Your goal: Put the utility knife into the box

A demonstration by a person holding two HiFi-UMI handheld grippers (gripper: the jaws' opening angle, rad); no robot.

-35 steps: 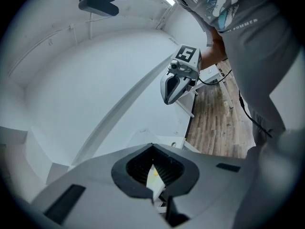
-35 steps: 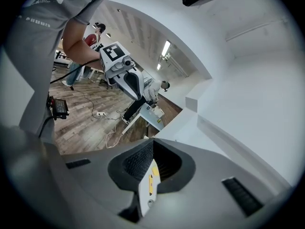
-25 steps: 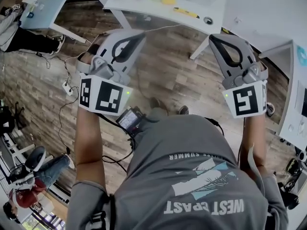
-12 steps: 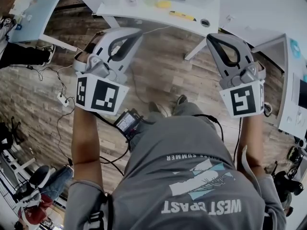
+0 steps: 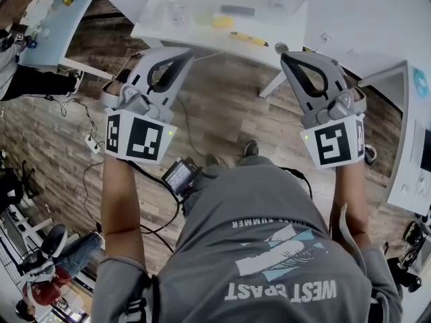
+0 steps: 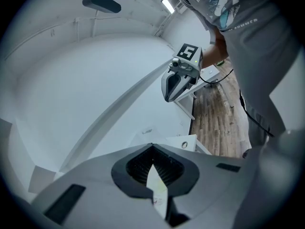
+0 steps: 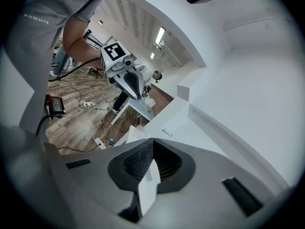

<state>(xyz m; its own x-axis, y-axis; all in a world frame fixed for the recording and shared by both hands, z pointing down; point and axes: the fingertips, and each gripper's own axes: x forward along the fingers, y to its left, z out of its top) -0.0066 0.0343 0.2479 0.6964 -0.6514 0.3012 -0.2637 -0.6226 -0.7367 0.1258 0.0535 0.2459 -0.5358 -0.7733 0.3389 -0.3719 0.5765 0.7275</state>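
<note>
A stretch of open wooden floor (image 5: 229, 106) is left between the left claw (image 5: 187, 54) and the right claw (image 5: 285, 56), up to the near edge of the white tabletop (image 5: 188, 31). A slanted table leg (image 5: 273, 85) is met just beside the right claw, under the near right corner. The near edge is taken up by the utility knife (image 5: 249, 39); a yellow block (image 5: 222, 21) and a grey bar (image 5: 237, 9) are set behind it. The right side is hemmed by a second tabletop (image 5: 404, 99).
</note>
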